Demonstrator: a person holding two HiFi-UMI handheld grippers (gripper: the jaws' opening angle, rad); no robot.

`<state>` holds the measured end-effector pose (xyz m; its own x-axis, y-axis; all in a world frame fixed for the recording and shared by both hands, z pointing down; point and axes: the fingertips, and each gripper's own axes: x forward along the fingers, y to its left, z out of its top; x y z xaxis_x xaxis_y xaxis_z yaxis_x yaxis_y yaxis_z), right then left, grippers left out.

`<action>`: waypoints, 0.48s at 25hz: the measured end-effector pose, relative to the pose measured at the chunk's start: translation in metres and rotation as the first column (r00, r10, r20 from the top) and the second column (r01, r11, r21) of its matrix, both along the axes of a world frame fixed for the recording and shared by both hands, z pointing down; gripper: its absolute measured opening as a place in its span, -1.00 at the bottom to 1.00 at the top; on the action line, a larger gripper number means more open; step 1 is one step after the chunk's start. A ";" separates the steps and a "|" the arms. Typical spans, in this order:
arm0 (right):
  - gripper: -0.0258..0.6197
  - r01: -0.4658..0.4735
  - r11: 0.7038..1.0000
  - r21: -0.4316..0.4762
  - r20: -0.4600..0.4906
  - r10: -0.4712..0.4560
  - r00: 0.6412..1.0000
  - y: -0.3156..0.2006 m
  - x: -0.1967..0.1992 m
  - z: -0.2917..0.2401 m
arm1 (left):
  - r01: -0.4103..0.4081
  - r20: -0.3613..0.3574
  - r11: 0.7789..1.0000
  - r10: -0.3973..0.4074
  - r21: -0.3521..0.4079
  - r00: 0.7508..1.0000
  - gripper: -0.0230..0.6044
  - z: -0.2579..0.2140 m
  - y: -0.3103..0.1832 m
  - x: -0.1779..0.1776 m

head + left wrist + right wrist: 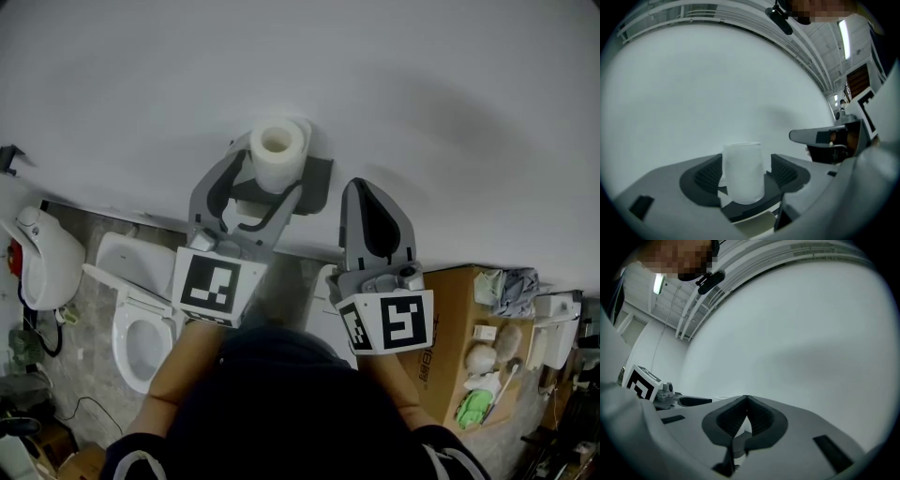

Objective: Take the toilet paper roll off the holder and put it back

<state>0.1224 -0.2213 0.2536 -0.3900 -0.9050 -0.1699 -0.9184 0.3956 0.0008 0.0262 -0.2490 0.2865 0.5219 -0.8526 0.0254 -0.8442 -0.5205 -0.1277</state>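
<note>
A white toilet paper roll (277, 153) stands upright on a dark wall-mounted holder (320, 184) against the white wall. My left gripper (268, 178) is open, with one finger on each side of the roll. In the left gripper view the roll (743, 174) sits between the ribbed pads (708, 177). A gap shows on the right side, and the holder (752, 207) lies under the roll. My right gripper (364, 187) is shut and holds nothing, just right of the holder, pointing at the wall. In the right gripper view its tips (746, 400) meet.
A white toilet (141, 323) with its seat down is below left, and a white urinal-like fixture (42, 258) hangs further left. A cardboard box (457, 314) with small items on it stands at the right. The plain white wall (422, 94) fills the top.
</note>
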 end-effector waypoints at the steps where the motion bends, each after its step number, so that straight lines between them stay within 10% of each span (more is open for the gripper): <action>1: -0.87 0.002 1.000 0.001 -0.001 -0.002 1.000 0.000 0.000 0.000 | 0.000 0.003 1.000 0.000 -0.002 1.000 0.06 0.001 -0.001 0.001; 12: -0.87 0.010 1.000 0.004 -0.003 -0.010 1.000 -0.001 0.007 -0.001 | 0.016 0.029 1.000 -0.016 -0.010 0.999 0.06 0.010 -0.017 -0.001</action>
<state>0.1295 -0.2222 0.2529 -0.3995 -0.9004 -0.1724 -0.9144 0.4048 0.0046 0.0250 -0.2658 0.2968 0.5072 -0.8604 0.0494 -0.8484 -0.5086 -0.1468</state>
